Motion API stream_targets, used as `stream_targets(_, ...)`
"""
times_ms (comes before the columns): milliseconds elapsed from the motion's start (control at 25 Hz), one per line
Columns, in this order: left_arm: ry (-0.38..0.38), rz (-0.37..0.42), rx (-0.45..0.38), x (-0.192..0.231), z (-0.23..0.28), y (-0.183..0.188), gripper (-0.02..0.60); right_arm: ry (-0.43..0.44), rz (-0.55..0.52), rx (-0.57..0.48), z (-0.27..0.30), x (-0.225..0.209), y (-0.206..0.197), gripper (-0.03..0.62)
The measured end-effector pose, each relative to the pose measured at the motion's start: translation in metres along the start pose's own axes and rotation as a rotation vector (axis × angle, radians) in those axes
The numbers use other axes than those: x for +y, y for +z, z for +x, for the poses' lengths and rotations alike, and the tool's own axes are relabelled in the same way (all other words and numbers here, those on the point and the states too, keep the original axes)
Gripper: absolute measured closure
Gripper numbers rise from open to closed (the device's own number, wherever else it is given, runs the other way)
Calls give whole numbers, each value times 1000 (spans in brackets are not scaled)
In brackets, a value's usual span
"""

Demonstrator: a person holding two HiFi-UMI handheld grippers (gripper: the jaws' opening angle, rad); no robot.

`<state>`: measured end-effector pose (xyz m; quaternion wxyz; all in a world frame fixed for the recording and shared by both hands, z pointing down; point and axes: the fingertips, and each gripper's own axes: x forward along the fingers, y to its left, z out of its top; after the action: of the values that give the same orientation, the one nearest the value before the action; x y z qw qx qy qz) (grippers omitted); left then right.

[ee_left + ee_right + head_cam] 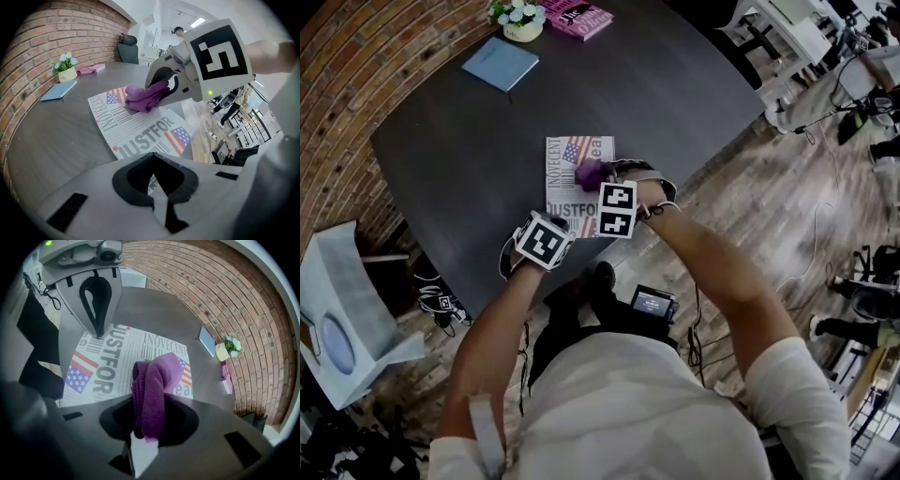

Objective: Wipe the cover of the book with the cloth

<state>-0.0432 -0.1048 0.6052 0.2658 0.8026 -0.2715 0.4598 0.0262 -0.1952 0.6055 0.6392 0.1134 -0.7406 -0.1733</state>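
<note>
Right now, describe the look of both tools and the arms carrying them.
The left tool and right tool are pale grey moulded shells with black-lined jaw openings. Each carries a white cube printed with black square markers. A small green light glows on the right tool. The person wears a white short-sleeved top.

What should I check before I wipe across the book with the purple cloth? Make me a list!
1. Cloth pinched in the right hand-held gripper: ok.
2. Cloth resting on the cover of the book: ok.
3. Book lying flat on the table: ok.
4. Left hand-held gripper, jaws together and empty, pressing down the book's near edge: cannot tell.
5. Rest of the cover bare: ok.
6. Blue notebook and flower pot well away from the book: ok.
</note>
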Motion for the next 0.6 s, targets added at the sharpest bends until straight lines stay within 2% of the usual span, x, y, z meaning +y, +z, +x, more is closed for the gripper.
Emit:
stream_targets(200,2,4,-16,0,2,1,574,9,7,-11,-7,16,3,490)
stream_targets(600,14,13,9,1,1,-1,574,24,7,-42,-20,47,7,490)
